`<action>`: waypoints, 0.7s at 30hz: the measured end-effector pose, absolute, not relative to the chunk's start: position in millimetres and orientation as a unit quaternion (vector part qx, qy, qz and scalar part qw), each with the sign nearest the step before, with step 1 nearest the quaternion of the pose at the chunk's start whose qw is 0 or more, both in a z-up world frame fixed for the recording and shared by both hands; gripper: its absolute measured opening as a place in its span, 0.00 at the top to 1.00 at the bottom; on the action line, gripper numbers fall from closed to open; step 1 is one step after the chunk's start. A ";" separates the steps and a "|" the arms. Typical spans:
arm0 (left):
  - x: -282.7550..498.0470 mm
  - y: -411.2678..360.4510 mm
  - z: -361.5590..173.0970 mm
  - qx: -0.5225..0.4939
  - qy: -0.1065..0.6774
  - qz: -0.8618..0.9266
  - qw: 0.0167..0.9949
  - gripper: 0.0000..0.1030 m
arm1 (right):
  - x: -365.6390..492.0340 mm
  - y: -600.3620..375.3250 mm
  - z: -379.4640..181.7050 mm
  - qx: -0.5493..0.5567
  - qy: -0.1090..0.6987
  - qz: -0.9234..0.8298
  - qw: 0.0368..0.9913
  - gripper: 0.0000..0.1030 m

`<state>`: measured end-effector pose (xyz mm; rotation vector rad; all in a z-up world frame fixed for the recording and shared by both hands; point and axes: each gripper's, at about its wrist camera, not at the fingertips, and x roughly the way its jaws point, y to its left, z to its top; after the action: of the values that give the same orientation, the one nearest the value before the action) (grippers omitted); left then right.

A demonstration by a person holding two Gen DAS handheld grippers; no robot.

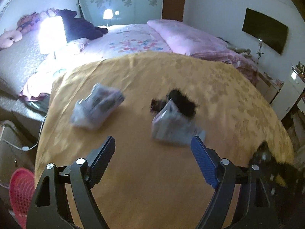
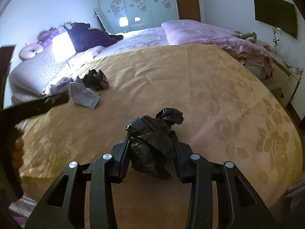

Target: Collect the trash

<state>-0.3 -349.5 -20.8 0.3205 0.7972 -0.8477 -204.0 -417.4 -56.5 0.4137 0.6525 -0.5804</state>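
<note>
Between the pads of the right gripper [image 2: 150,148], a crumpled black plastic bag [image 2: 152,143] is pinched above the yellow floral cloth [image 2: 190,87]. Left gripper [image 1: 152,152] stands spread and empty over the same cloth, with two pale wrappers just beyond its fingertips: one far left [image 1: 97,106], one right [image 1: 173,126], apparently against another dark wad [image 1: 181,101], though blur obscures the contact.

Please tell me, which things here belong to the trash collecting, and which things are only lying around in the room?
Belong to the job:
- black plastic bag, held in the right gripper
- two silvery wrappers on the yellow cloth
- small dark crumpled scrap
- left gripper, jaws open

Just lying about:
- lit lamp
- pink pillow
- wall television
</note>
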 end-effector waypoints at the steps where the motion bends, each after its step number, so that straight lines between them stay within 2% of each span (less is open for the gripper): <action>1: 1.0 -353.9 -20.6 0.149 0.375 -0.401 0.823 0.24 | -204.6 -417.6 -56.6 0.200 0.313 -0.278 0.886 0.63; 10: 17.3 -386.6 -34.5 0.154 0.393 -0.407 0.810 0.25 | -207.2 -418.0 -56.7 0.200 0.311 -0.277 0.887 0.63; 13: 17.7 -387.2 -36.7 0.149 0.394 -0.419 0.804 0.39 | -207.2 -417.6 -56.8 0.200 0.311 -0.278 0.887 0.63; 15: 16.2 -388.0 -36.0 0.148 0.394 -0.428 0.800 0.53 | -207.6 -417.3 -56.9 0.199 0.311 -0.279 0.887 0.63; 19: 11.6 -388.5 -35.3 0.150 0.388 -0.438 0.797 0.62 | -208.1 -416.5 -56.3 0.195 0.311 -0.280 0.887 0.63; 20: 10.2 -387.3 -35.6 0.150 0.389 -0.441 0.795 0.70 | -208.0 -416.3 -55.9 0.194 0.311 -0.281 0.887 0.63; 21: 9.1 -385.6 -36.1 0.147 0.393 -0.445 0.791 0.72 | -208.2 -416.3 -55.7 0.192 0.311 -0.282 0.887 0.63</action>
<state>9.1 -385.6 -36.1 0.3170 0.8455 -0.9569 -208.2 -416.3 -55.7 0.3984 0.6470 -0.5853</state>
